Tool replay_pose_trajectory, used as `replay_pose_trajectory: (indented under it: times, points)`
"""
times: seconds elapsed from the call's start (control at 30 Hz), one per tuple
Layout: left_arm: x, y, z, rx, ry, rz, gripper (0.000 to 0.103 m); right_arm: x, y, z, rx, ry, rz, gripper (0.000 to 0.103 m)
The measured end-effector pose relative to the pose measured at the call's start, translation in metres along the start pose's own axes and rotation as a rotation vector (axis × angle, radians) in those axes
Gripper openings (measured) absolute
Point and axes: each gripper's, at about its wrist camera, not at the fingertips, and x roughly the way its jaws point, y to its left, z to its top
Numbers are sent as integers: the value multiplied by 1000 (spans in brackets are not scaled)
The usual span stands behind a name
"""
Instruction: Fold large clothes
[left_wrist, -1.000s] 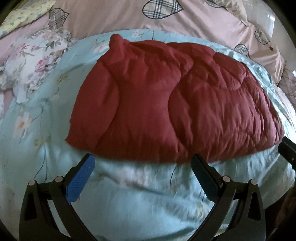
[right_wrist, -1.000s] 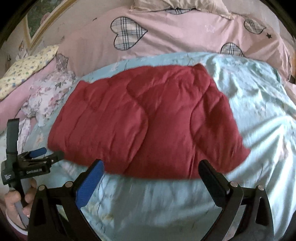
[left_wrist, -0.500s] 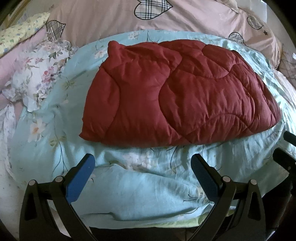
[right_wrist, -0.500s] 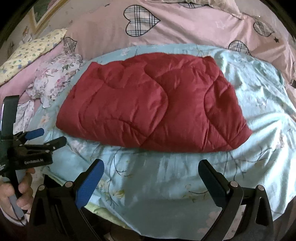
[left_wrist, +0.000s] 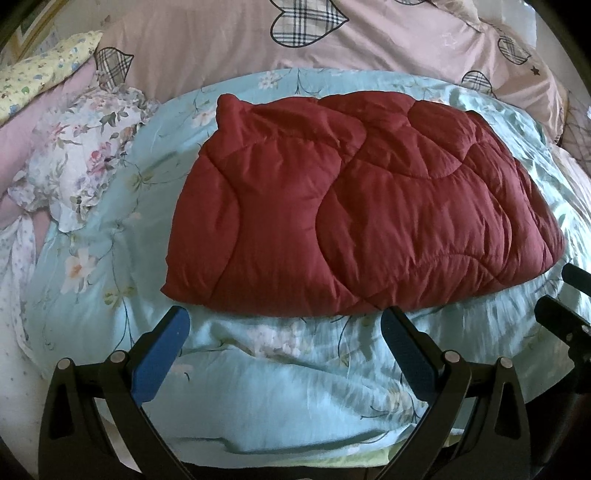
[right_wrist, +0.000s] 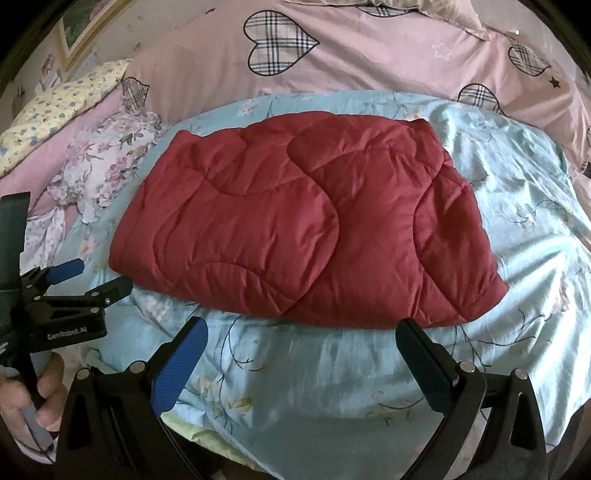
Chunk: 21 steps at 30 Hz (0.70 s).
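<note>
Red quilted jacket (left_wrist: 362, 221) (right_wrist: 306, 229), folded into a thick flat bundle, lying in the middle of a pale blue flowered sheet (left_wrist: 295, 387) (right_wrist: 332, 369). Curved stitch lines across its top; near edge rounded and puffy; one corner poking up at the far left in the left wrist view. Beyond it, across the far side, a pink cover (left_wrist: 221, 44) (right_wrist: 369, 59) with checked hearts. To the far left, a yellow flowered pillow (left_wrist: 40, 77) (right_wrist: 62, 107), and beside the jacket's left edge a crumpled white flowered cloth (left_wrist: 81, 166) (right_wrist: 107, 162). Left gripper (left_wrist: 284, 332) (right_wrist: 92, 277) just short of the jacket's near edge, jaws spread wide, nothing between them, blue pads facing inward. Right gripper (right_wrist: 299, 339) (left_wrist: 565, 295) likewise near the front edge, jaws wide apart and empty, touching neither jacket nor sheet. At the lower left of the right wrist view, a hand (right_wrist: 26, 398) wrapped around the left gripper's handle. Some blur over the sheet in front.
</note>
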Motion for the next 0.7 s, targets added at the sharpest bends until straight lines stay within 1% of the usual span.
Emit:
replay_pose_trajectory:
  times: [0.7]
  points:
    - [7, -6, 11, -5, -2, 4, 103, 15, -8, 12, 14, 7, -8, 102]
